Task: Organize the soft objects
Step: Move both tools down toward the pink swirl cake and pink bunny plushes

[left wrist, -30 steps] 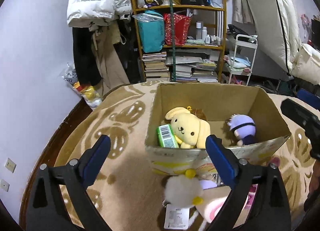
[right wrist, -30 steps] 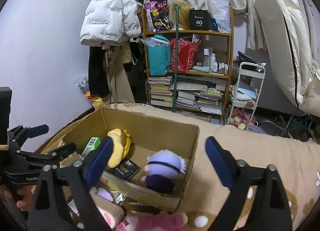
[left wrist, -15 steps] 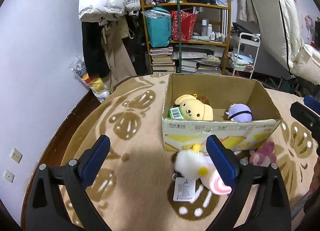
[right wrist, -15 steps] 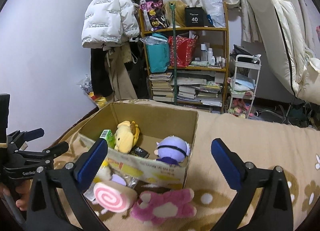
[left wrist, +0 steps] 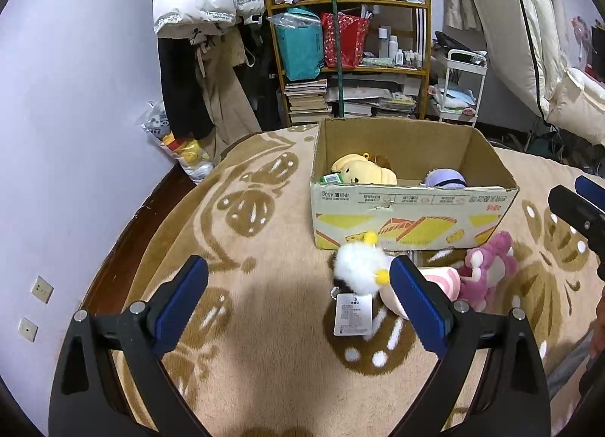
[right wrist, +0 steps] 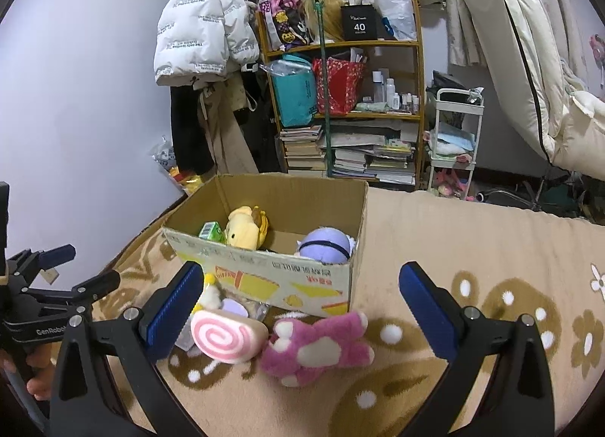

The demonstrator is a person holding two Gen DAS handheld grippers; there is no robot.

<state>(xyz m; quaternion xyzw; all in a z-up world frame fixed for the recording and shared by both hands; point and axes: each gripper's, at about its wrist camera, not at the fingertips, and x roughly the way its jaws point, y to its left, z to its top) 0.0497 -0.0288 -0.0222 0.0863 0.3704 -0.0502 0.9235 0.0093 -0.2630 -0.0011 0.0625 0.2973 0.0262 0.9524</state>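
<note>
Black box [right wrist: 359, 25] on top shelf: white "40", small unreadable line beneath. White puffer jacket [right wrist: 200, 24]: repeated dark print, appears reversed, roughly "The only leading fashion art". Left gripper [right wrist: 56, 287] body, seen from right wrist: "GenRobot", cut off. Cardboard box [left wrist: 412, 210] front: printed characters, unreadable. Hang tag [left wrist: 351, 314]: print too small.
</note>
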